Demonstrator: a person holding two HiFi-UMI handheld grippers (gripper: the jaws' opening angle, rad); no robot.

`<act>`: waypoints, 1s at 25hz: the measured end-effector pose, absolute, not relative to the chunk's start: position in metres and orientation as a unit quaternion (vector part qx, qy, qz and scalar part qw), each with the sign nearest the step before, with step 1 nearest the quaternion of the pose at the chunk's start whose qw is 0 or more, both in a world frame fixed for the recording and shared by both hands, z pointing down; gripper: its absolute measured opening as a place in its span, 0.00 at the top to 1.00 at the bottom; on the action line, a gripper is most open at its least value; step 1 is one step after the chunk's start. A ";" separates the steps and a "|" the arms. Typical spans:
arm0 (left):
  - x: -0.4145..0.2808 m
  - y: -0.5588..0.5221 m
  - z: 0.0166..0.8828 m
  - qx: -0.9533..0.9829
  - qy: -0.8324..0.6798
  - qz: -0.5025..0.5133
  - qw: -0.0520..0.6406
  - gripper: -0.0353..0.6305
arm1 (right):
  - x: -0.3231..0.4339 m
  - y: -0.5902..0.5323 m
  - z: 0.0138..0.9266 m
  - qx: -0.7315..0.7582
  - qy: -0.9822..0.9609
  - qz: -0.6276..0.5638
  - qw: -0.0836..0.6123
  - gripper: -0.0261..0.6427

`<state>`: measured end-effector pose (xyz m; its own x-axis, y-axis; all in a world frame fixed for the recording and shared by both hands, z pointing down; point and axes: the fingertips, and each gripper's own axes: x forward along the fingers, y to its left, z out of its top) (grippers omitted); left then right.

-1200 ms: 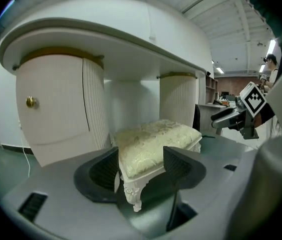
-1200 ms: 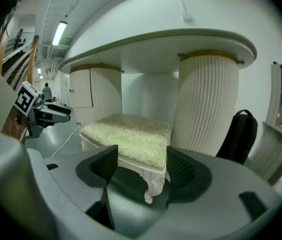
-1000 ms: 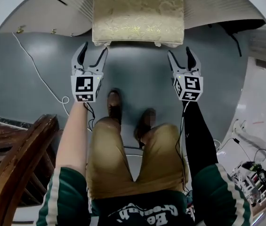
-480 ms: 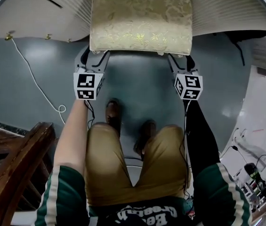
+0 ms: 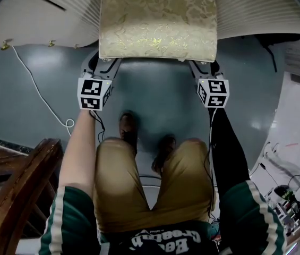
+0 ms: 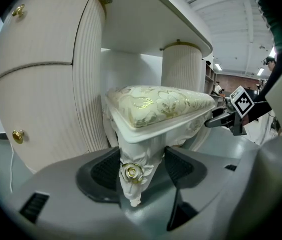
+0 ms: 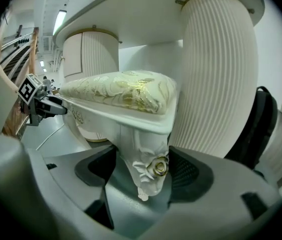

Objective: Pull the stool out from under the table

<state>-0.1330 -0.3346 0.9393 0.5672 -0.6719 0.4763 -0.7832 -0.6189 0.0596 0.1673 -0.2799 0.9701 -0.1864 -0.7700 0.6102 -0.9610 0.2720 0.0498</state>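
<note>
The stool (image 5: pixel 157 20), with a gold-patterned cushion and white carved legs, stands at the top of the head view, its back half under the white table (image 5: pixel 49 15). My left gripper (image 5: pixel 103 64) is shut on the stool's front left leg (image 6: pixel 132 171); both pads touch it beside a gold rose. My right gripper (image 5: pixel 202 65) is shut on the front right leg (image 7: pixel 148 171) in the same way. The cushion's front edge hides the jaw tips in the head view. Each gripper view shows the other gripper across the stool's front.
Fluted white table columns (image 7: pixel 215 74) stand on both sides of the stool. A white cable (image 5: pixel 43 100) trails over the grey floor at left. A dark wooden chair (image 5: pixel 17 190) is at lower left. A black cord (image 5: pixel 266 41) lies at right. The person's shoes (image 5: pixel 128 126) are behind the grippers.
Both grippers have moved forward from open in front of the stool to under its front edge and shut around the two front legs. The stool now looks slightly nearer.
</note>
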 end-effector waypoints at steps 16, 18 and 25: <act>-0.142 -0.256 0.944 0.858 -0.390 0.282 0.180 0.49 | 0.155 -0.193 0.974 0.554 -0.723 0.253 0.325 0.46; -0.144 -0.241 0.946 0.856 -0.385 0.290 0.186 0.49 | 0.153 -0.176 0.975 0.550 -0.721 0.261 0.331 0.46; -0.152 -0.187 0.949 0.847 -0.378 0.316 0.200 0.49 | 0.145 -0.124 0.977 0.539 -0.716 0.280 0.344 0.46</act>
